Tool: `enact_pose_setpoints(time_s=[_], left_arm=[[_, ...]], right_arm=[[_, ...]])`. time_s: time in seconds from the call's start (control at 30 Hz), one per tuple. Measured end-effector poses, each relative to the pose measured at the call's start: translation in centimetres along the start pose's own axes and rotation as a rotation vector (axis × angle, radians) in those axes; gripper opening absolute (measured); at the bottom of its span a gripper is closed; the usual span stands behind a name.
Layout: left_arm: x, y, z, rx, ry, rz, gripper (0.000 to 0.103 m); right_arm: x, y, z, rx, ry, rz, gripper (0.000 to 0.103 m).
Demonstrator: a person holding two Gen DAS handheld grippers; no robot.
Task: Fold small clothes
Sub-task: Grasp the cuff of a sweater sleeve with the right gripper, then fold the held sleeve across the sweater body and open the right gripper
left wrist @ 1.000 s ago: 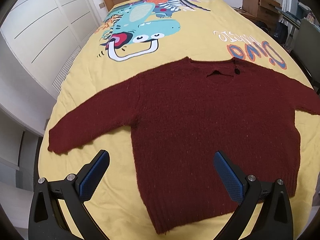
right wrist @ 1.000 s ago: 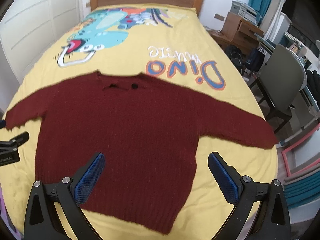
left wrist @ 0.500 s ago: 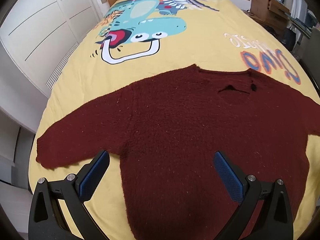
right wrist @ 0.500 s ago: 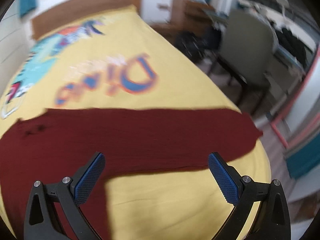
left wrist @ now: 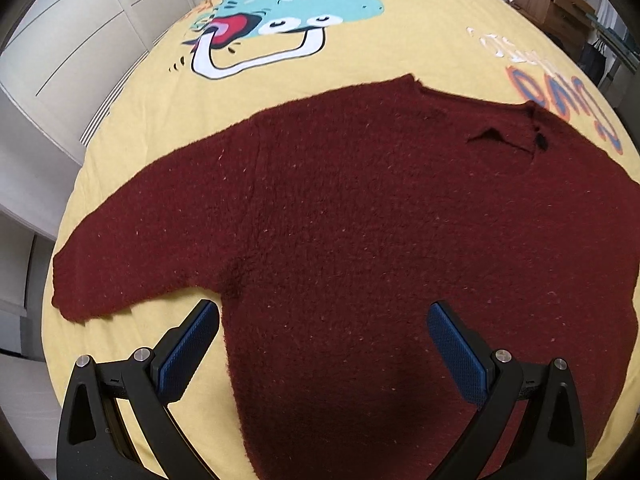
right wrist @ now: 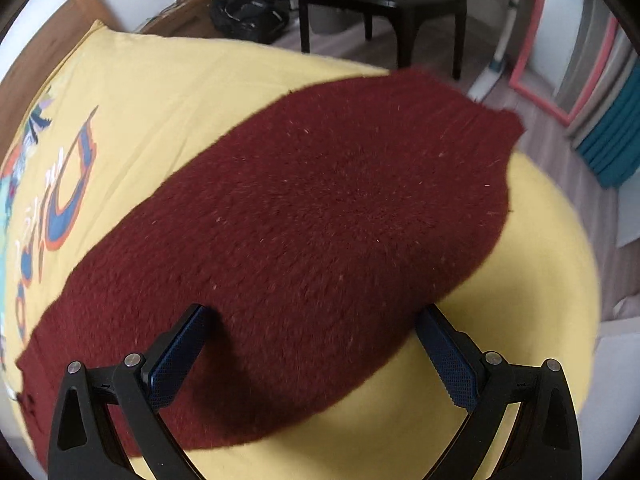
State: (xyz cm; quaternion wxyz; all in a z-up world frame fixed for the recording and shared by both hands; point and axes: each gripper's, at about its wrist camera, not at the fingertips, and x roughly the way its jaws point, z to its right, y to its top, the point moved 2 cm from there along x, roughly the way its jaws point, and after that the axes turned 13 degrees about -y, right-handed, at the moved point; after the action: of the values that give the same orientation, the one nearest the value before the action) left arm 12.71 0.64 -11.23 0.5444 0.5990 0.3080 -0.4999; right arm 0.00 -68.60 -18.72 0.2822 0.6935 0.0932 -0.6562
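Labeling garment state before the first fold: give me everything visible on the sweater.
The sweater is dark red, fuzzy knit, flecked with pale lint, with a small dark button at the neck slit. It lies flat and unfolded on the yellow bedspread, both sleeves spread outward, neckline away from the left camera. The right sleeve's ribbed cuff reaches the bed's edge. The left gripper and right gripper are open above it, gripping nothing.

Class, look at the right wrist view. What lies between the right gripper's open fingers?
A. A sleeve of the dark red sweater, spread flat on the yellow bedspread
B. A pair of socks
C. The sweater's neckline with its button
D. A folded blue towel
A: in the right wrist view the right gripper is open over the sweater sleeve, which lies flat on the yellow bedspread, cuff towards the bed edge.
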Motion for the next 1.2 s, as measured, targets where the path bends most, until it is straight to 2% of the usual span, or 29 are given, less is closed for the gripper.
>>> enact_pose_setpoints(time_s=[0.03,0.07,0.1,0.13,0.2,0.27,0.3,0.53,0.63,0.73,0.87,1.0,1.2], left_arm=[[0.1,0.0,-0.2,-0.002,0.002,-0.002,0.102],[0.1,0.1,-0.3,-0.001,0.005,-0.006,0.102],[0.0,0.2,-0.3,-0.001,0.005,0.002,0.102],[-0.1,0.3,-0.4,0.0,0.007,0.007,0.102],[-0.2,0.4,-0.6,0.002,0.003,0.016,0.102],[-0.2,0.5,-0.7,0.0,-0.009,0.023,0.102],[-0.1,0.5,-0.7,-0.001,-0.01,0.02,0.102],[-0.3,0.2,-1.3,-0.003,-0.037,0.018,0.102],[-0.6,0.2,-1.4,0.01,-0.035,0.033,0.102],[-1.0,0.3,-1.6,0.017,-0.037,0.043,0.102],[-1.4,0.6,-2.0,0.025,-0.041,0.052,0.102],[-1.9,1.1,-2.2,0.032,-0.037,0.076,0.102],[-1.9,1.7,-3.0,0.032,-0.034,0.081,0.102]], right_arm=[[0.3,0.3,-0.1,0.001,-0.002,-0.009,0.098],[0.3,0.6,0.0,0.0,-0.004,-0.011,0.091],[0.2,0.9,0.0,-0.005,-0.014,-0.01,0.076],[0.0,1.2,0.0,-0.009,-0.022,-0.009,0.066],[-0.7,1.5,-0.1,-0.04,-0.035,0.006,0.036],[-1.5,1.9,-0.4,-0.074,-0.034,0.017,0.022],[-2.2,1.9,-0.5,-0.086,-0.027,0.029,0.018],[-10.8,0.8,-3.4,-0.171,0.129,0.192,0.015],[-15.9,-0.6,-6.4,-0.243,0.208,0.274,0.015],[-19.2,-1.2,-10.0,-0.306,0.279,0.311,0.014],[-23.8,-5.0,-16.2,-0.436,0.362,0.359,0.014],[-25.6,-8.8,-22.5,-0.525,0.454,0.337,0.014],[-24.3,-15.9,-30.7,-0.651,0.548,0.232,0.014]])
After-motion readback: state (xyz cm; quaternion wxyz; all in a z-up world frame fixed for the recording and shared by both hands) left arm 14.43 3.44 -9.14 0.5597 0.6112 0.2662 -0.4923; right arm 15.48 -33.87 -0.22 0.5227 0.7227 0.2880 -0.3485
